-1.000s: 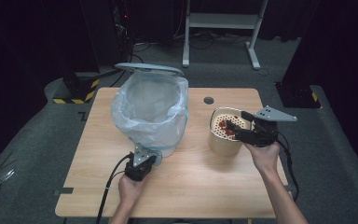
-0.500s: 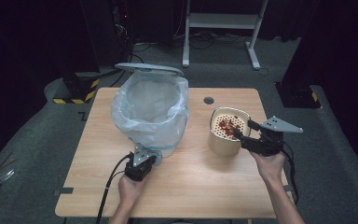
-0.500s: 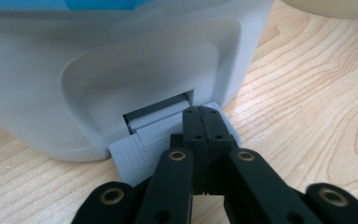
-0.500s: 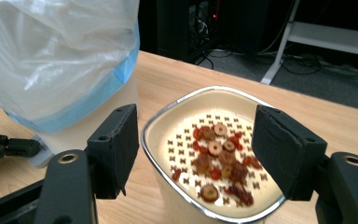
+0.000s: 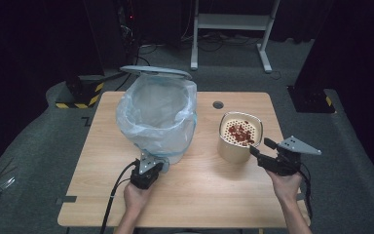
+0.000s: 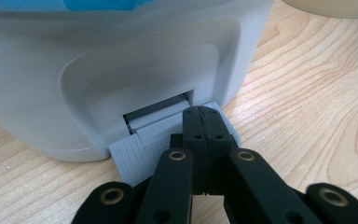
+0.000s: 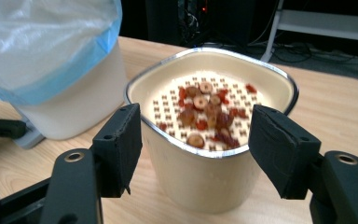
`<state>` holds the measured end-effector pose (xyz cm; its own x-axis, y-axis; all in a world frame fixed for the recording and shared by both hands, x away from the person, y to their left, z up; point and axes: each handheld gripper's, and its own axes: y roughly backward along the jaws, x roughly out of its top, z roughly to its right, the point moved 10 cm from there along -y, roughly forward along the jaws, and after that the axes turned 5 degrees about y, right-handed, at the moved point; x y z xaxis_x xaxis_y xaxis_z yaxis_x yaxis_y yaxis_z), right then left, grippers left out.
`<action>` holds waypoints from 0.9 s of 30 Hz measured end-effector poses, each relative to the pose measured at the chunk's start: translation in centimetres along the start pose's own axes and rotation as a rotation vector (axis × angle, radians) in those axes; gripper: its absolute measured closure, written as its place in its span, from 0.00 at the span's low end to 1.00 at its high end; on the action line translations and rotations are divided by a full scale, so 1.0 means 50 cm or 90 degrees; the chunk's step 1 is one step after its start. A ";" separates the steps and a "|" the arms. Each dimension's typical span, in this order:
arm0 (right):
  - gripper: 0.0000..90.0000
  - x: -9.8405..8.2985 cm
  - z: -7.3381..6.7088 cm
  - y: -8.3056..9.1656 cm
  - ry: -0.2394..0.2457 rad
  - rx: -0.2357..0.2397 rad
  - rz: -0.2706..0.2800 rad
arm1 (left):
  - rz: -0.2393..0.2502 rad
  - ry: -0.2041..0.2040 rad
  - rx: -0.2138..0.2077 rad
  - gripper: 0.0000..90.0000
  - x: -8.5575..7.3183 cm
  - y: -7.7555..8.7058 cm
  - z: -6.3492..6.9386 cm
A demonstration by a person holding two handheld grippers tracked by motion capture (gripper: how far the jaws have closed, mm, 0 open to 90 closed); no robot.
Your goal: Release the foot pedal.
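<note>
Table [image 5: 209,195]: light wood top, seen from above in the high view; dark grey floor all round.

Bin [image 5: 158,117]: pale pedal bin on the left half of the table, lined with a clear bag edged in blue [image 7: 81,56]; lid [image 5: 156,72] standing raised at the far rim.

Pedal [image 6: 135,144]: ribbed grey plate jutting from a recess at the foot of the bin, resting on the wood.

Left gripper [image 5: 146,173]: at the near foot of the bin, held in the left hand [image 5: 136,197], cable trailing towards the near table edge; in the left gripper view [image 6: 205,126] jaws pressed flat together with nothing between them, tips lying on the right part of the pedal.

Container [image 5: 240,137]: cream, rounded-square vessel with a metal rim, standing upright on the right half of the table, near the bin but apart from it; perforated insert inside.

Contents [image 7: 205,109]: red-brown round pieces and scraps heaped on the insert, mostly at its middle.

Right gripper [image 5: 262,147]: held in the right hand [image 5: 285,183], just beside the container's near right wall, grey three-cornered plate on top; in the right gripper view [image 7: 193,140] pads standing on either side of the container's near corner, a little below the rim, having just been closing, gaps remaining between both pads and the wall, so not yet gripping.

Table hole [image 5: 218,105]: small dark round grommet at the far edge, behind the container.
</note>
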<state>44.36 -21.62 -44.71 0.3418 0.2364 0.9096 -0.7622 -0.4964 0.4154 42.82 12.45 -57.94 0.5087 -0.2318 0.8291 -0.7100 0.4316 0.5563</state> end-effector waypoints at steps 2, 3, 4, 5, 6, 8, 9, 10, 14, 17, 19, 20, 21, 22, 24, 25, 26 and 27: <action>0.39 -0.015 0.002 0.000 -0.003 -0.005 -0.005 | 0.000 0.001 -0.001 1.00 0.000 0.000 0.000; 0.39 -0.023 0.004 0.000 -0.005 -0.006 -0.006 | 0.000 0.001 -0.001 1.00 0.000 0.000 0.000; 0.39 -0.030 0.005 0.001 -0.007 -0.007 -0.009 | 0.000 0.001 -0.001 1.00 0.000 0.000 0.000; 0.40 -0.035 0.005 0.001 -0.007 -0.009 -0.009 | 0.000 0.001 -0.001 1.00 0.000 0.000 0.000; 0.40 -0.040 0.006 0.002 -0.011 -0.010 -0.008 | 0.000 0.001 -0.001 1.00 0.000 0.000 0.000; 0.40 -0.050 0.007 0.003 -0.017 -0.010 -0.010 | 0.000 0.001 -0.001 1.00 0.000 0.000 0.000; 0.40 -0.054 0.009 0.003 -0.020 -0.011 -0.011 | 0.000 0.001 -0.001 1.00 0.000 0.000 0.000; 0.40 -0.058 0.009 0.003 -0.019 -0.013 -0.013 | -0.001 0.001 0.000 1.00 0.000 0.000 0.000; 0.40 -0.071 0.010 0.004 -0.023 -0.013 -0.017 | -0.001 0.000 0.000 1.00 0.000 0.000 0.000; 0.40 -0.080 0.011 0.003 -0.026 -0.015 -0.019 | -0.001 0.000 0.000 1.00 0.000 0.000 0.000; 0.40 -0.086 0.013 0.002 -0.027 -0.017 -0.023 | -0.001 0.000 0.000 1.00 0.000 0.000 0.000; 0.40 -0.089 0.013 0.002 -0.025 -0.019 -0.024 | -0.001 0.000 0.000 1.00 0.000 0.000 0.000; 0.40 -0.091 0.013 0.001 -0.027 -0.019 -0.025 | -0.001 -0.001 0.000 1.00 0.000 0.000 0.000; 0.40 -0.094 0.013 0.000 -0.026 -0.021 -0.027 | -0.001 0.000 0.000 1.00 0.000 0.000 0.000; 0.40 -0.102 0.013 -0.003 -0.027 -0.022 -0.032 | 0.000 -0.001 0.000 1.00 0.000 0.000 0.000; 0.40 -0.106 0.014 -0.005 -0.027 -0.024 -0.034 | 0.000 0.000 0.000 1.00 0.000 0.000 0.001; 0.40 -0.111 0.014 -0.007 -0.027 -0.027 -0.039 | 0.000 -0.001 0.000 1.00 0.000 0.000 0.000; 0.40 -0.117 0.015 -0.010 -0.025 -0.028 -0.043 | 0.000 -0.001 0.000 1.00 0.000 0.000 0.000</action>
<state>43.14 -23.37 -50.25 0.4144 0.2343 0.8794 -0.7594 -0.4436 0.4760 42.81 12.44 -57.94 0.5085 -0.2329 0.8290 -0.7100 0.4312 0.5567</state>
